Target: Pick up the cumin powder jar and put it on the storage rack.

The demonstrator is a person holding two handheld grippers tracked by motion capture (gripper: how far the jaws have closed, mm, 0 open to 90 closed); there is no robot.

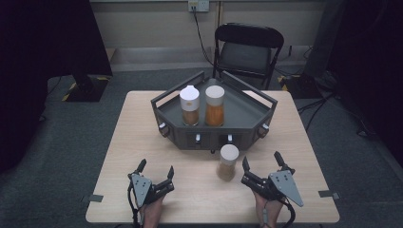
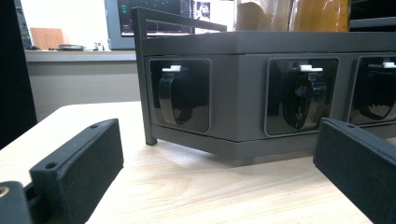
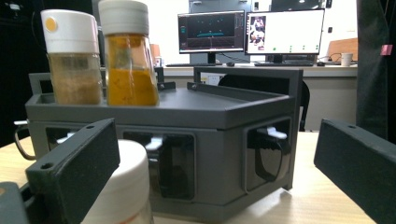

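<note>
High view: a dark grey tray (image 1: pixel 247 111) carries a white-capped jar of tan spice (image 1: pixel 189 105) beside a taller jar of orange spice (image 1: pixel 215 105); no label reads. Just before the tray's front wall stands a third spice jar (image 1: pixel 228 162). Nearer the person than the tray, left gripper (image 1: pixel 155 169) and right gripper (image 1: pixel 263 160) both gape wide, holding nothing.
</note>
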